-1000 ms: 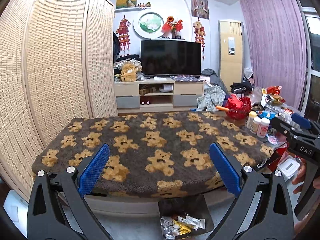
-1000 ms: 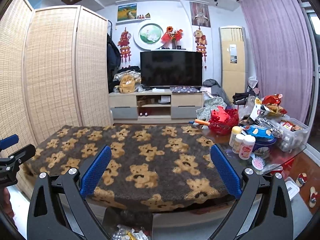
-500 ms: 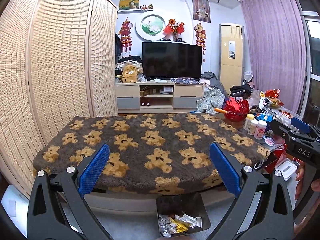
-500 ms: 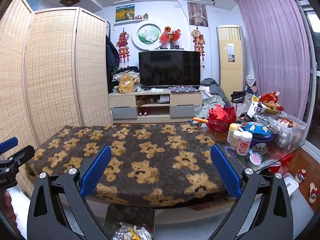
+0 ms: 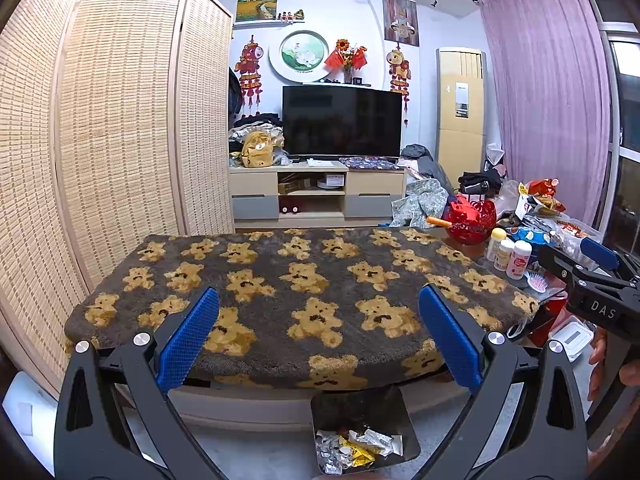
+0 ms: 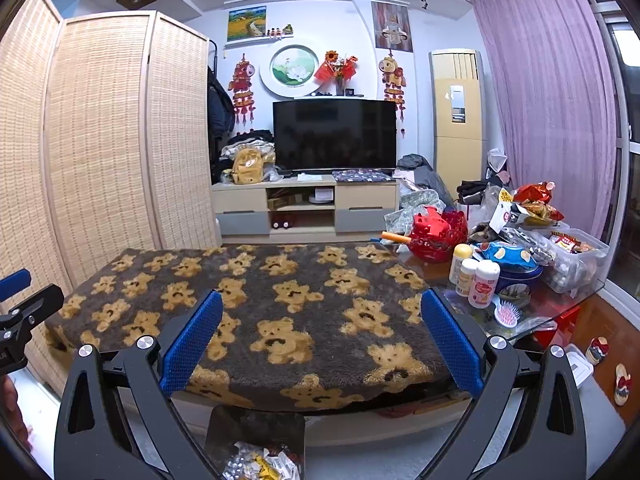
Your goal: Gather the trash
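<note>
A dark square trash bin (image 5: 362, 412) stands on the floor in front of the table and holds several crumpled wrappers (image 5: 354, 446). It also shows in the right wrist view (image 6: 256, 432) with wrappers (image 6: 260, 464) inside. My left gripper (image 5: 318, 344) is open and empty, held above the bin before the table edge. My right gripper (image 6: 320, 344) is open and empty, at about the same height. The brown teddy-bear blanket (image 5: 304, 280) covers the table; no trash shows on it.
Bottles (image 6: 476, 276), a red basket (image 6: 438, 234), snack bags (image 6: 536, 204) and a pink brush (image 6: 506, 314) crowd the table's right end. A woven folding screen (image 5: 100, 152) stands left. A TV stand (image 5: 316, 194) is behind. A white box (image 5: 570, 338) lies on the floor at right.
Both grippers have drawn back and risen a little from the table; more of the bin and floor shows. Both stay open and empty.
</note>
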The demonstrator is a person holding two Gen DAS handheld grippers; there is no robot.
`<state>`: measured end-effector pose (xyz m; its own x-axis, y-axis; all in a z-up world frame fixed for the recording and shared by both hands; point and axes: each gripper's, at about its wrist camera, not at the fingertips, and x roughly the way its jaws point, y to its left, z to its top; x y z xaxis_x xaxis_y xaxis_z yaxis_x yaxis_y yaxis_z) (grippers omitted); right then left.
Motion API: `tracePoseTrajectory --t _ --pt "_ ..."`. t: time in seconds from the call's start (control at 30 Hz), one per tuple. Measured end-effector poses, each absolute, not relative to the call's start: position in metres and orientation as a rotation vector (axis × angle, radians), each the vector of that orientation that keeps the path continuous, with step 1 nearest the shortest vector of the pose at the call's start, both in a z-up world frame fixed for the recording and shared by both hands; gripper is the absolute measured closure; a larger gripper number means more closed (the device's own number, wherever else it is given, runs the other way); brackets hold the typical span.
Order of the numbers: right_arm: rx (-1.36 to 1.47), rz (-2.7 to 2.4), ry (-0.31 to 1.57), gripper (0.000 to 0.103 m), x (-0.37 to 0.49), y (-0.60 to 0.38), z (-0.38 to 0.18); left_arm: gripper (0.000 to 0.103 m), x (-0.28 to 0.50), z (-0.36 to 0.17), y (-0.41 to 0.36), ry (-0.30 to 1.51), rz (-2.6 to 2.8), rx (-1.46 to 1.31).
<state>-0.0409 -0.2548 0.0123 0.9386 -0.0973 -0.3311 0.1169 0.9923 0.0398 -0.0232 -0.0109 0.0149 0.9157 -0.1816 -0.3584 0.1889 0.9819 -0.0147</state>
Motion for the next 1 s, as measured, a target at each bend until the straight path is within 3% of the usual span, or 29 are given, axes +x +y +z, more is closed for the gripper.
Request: tracePoseTrajectory --t 1.0 --pt "0.054 -0.101 0.357 0.003 -0.0326 -0.2542 0.0097 0.008 -0.0182 0.015 -0.0098 0.373 -0.18 0.016"
